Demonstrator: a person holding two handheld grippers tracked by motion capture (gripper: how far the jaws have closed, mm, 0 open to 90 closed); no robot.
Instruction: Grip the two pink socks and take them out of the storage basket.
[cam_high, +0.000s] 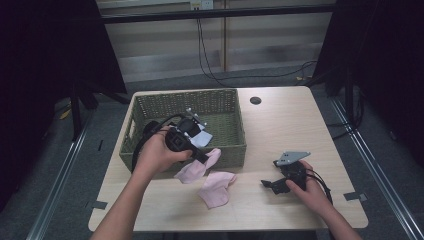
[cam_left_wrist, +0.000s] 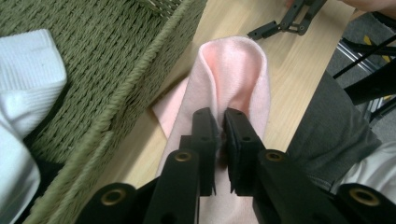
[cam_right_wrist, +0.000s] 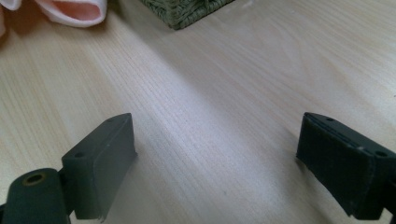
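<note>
My left gripper (cam_high: 204, 159) is shut on a pink sock (cam_high: 196, 170), which hangs just outside the front wall of the green woven basket (cam_high: 227, 150). In the left gripper view the pink sock (cam_left_wrist: 233, 70) is pinched between the two black jaws of that gripper (cam_left_wrist: 220, 122). A second pink sock (cam_high: 216, 188) lies flat on the wooden table (cam_high: 280, 120) in front of the basket. White socks (cam_left_wrist: 28, 79) lie inside the basket. My right gripper (cam_high: 268, 185) rests low over the table at the right, open, with bare wood between its jaws (cam_right_wrist: 215, 140).
The basket (cam_left_wrist: 116, 65) takes up the table's left half. A round cable hole (cam_high: 255, 100) sits near the far edge. Black cables trail from both grippers. Dark curtains and stands flank the table.
</note>
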